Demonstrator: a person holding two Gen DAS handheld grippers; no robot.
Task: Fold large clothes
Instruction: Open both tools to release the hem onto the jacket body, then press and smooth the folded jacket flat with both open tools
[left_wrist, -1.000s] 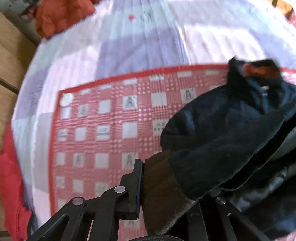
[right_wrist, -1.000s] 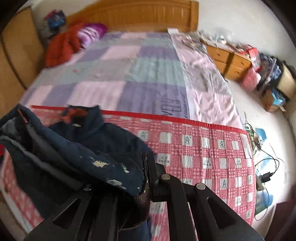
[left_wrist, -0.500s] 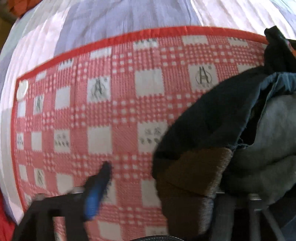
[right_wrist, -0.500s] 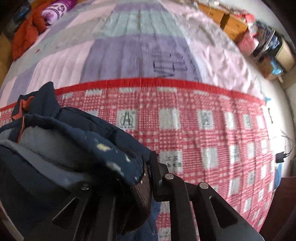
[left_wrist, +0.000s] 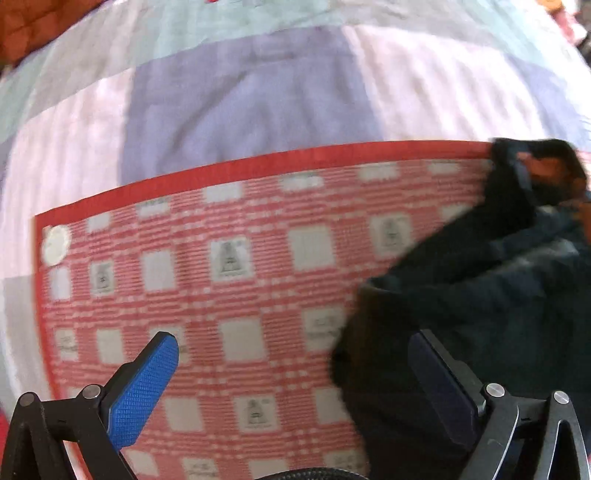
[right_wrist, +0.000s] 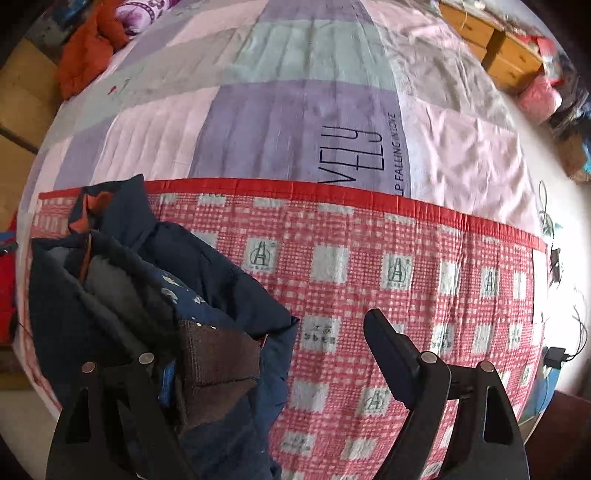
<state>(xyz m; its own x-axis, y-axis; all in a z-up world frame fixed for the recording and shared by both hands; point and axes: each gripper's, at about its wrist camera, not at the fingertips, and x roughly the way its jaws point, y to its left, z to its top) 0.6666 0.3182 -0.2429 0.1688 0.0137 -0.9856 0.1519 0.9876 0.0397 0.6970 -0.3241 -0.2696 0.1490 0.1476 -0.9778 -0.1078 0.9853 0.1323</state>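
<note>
**Both pairs of fingers spread wide, jacket lying on the blanket**

Fingers of the left gripper stand wide apart; the blue pad is over the red checked blanket, the other finger lies against the dark navy jacket. Fingers of the right gripper are wide too and grip nothing; the left one is partly hidden behind the brown cuff. The jacket is bunched on the blanket's left part, collar toward its red border. Beyond lies a pastel patchwork sheet, and an orange garment near the far corner.
</note>
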